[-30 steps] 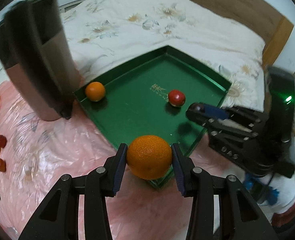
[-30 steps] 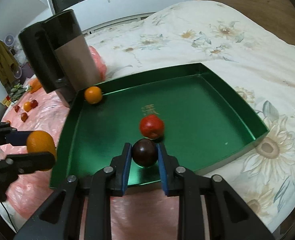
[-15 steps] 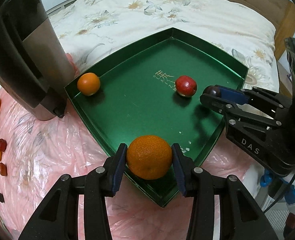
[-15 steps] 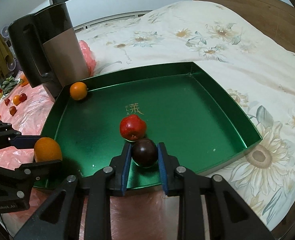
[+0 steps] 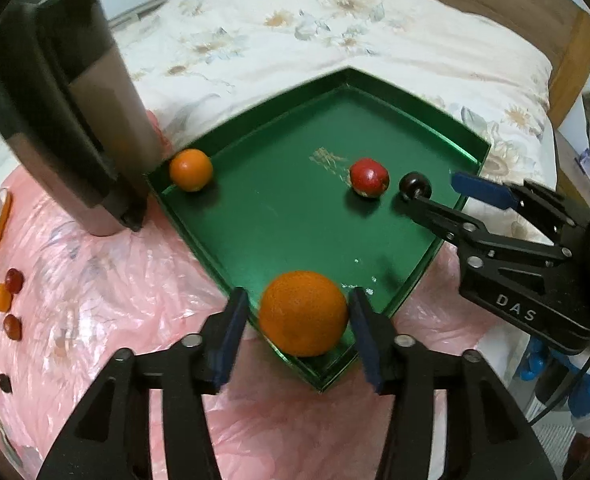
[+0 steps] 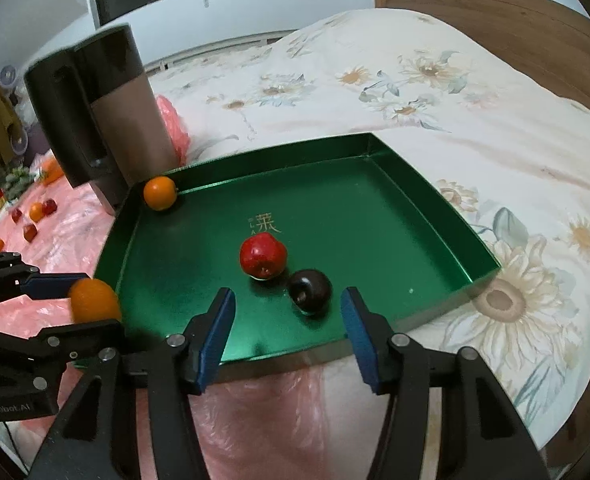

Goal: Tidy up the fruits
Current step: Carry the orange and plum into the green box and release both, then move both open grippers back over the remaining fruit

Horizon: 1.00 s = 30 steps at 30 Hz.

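Shallow green metal tray (image 6: 435,216) on a floral bedspread (image 6: 435,92), holding four fruits: one large round orange (image 5: 303,312) in its near corner, one small orange (image 6: 160,193) in the far corner, one red apple-like fruit (image 6: 263,256) mid-floor, and one dark plum-like fruit (image 6: 310,290) just beside the red one. The left gripper (image 5: 295,338) has its fingers spread, the large orange between them, a gap on one side; contact on the other is unclear. The right gripper (image 6: 289,334) stands open, the dark fruit free on the tray floor. One tall dark jug (image 5: 67,120), top cropped, stands beside the tray. Roughly seven small loose fruits (image 5: 3,312) lie on pink plastic sheeting (image 5: 115,300), partly cut off at the edge.
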{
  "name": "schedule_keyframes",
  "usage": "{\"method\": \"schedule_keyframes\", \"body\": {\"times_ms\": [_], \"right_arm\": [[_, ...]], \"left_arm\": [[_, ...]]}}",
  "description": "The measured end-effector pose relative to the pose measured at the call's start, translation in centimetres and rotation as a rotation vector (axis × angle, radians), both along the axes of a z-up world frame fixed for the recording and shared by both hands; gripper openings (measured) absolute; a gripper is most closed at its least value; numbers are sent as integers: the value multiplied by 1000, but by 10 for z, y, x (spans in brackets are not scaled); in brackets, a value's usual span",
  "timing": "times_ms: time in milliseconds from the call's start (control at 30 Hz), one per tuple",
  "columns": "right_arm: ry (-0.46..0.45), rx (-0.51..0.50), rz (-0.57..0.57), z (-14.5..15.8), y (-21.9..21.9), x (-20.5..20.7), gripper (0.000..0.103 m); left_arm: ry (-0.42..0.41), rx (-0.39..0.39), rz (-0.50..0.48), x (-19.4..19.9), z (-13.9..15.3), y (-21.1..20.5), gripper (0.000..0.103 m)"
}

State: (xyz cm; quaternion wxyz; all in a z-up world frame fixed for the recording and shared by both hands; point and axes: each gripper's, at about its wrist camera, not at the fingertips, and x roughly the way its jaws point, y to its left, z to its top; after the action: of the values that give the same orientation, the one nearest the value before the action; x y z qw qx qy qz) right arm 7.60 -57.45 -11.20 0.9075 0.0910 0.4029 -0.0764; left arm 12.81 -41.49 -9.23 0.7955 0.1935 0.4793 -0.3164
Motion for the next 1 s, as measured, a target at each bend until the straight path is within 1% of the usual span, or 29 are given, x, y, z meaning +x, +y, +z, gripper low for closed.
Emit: {"method": "schedule_keyframes", "body": {"times_ms": [133,233,400,600,700,1000], "right_arm": [[-37,12,-32,10,1,-14,82],[-55,8,-45,19,6,-23,86],[-93,5,-47,36,19,-39,91],[-137,5,-26,56,39,-55,91],[-173,-5,-13,68,54,-62,91],[-228,-43,33,94,105,-68,91]], "left_arm": [[-37,-55,13,-8,17,12,48],[-74,-73,18,-15,27,22,48],[-81,-104,40,-23,39,44,48],[-77,-91,75,-32,45,73,48],[-92,-80,94,-40,49,92,49],[-143,-73,188,-51,64,155,59]]}}
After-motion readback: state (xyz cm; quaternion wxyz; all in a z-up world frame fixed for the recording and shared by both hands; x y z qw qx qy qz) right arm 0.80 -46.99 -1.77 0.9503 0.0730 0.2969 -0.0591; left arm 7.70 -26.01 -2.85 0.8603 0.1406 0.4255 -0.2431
